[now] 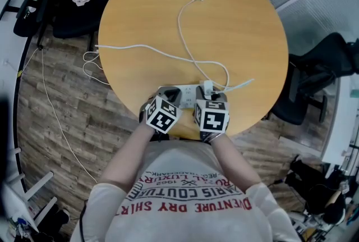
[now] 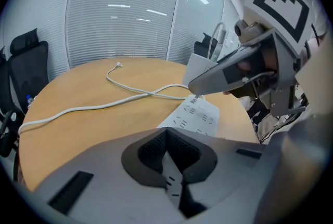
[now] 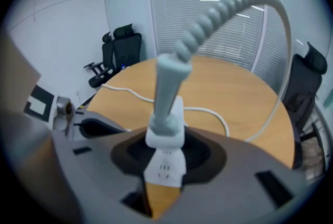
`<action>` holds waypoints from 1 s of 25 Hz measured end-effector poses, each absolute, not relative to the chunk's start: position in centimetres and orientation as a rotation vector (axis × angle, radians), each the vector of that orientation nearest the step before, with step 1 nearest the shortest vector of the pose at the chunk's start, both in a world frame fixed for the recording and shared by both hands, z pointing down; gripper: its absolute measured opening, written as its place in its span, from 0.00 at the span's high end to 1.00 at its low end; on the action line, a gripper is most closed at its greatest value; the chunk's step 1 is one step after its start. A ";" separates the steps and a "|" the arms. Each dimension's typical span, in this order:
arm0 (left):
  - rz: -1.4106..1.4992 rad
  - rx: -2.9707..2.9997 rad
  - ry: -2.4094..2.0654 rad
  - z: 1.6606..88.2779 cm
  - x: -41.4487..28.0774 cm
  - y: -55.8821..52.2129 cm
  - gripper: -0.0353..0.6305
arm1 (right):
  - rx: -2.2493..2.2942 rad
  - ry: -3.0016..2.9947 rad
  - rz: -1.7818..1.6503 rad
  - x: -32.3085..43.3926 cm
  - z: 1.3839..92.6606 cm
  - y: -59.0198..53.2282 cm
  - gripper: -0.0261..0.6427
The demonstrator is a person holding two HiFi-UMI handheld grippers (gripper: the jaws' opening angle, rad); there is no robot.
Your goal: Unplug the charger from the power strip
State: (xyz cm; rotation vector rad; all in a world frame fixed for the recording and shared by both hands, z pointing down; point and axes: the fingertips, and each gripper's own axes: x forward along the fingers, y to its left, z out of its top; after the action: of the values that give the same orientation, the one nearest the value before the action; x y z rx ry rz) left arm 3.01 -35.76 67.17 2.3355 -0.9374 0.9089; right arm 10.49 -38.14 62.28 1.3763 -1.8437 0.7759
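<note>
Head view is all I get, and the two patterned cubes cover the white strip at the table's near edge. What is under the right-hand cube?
Observer: In the right gripper view, the right gripper has its fingers shut on the charger, whose cable curls up from the top.
Operator: And on the left?
Observer: In the left gripper view, the left gripper has its fingers together, and the slots of the strip show just under them.
Operator: Is the charger out?
Observer: Seen sideways from the left gripper view, its white body sits above the strip. A finger hides the pins, so I cannot tell.
</note>
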 end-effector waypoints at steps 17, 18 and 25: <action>0.692 2.468 -1.035 57.7 1.7 -38.1 0.90 | 1.436 -2.203 0.738 10.2 52.9 -38.0 0.73; 0.664 2.490 -1.053 56.3 1.4 -38.4 0.90 | 1.449 -2.241 0.722 10.1 51.9 -38.1 0.73; 0.454 2.648 -1.199 46.7 -0.2 -39.2 0.90 | 1.472 -2.438 0.479 9.6 45.4 -39.0 0.73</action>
State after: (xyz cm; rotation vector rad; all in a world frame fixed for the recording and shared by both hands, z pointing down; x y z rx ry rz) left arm -0.19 -39.22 46.66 2.6478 -1.1992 0.4543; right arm 9.62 -38.98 45.40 1.4716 -2.4380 0.4787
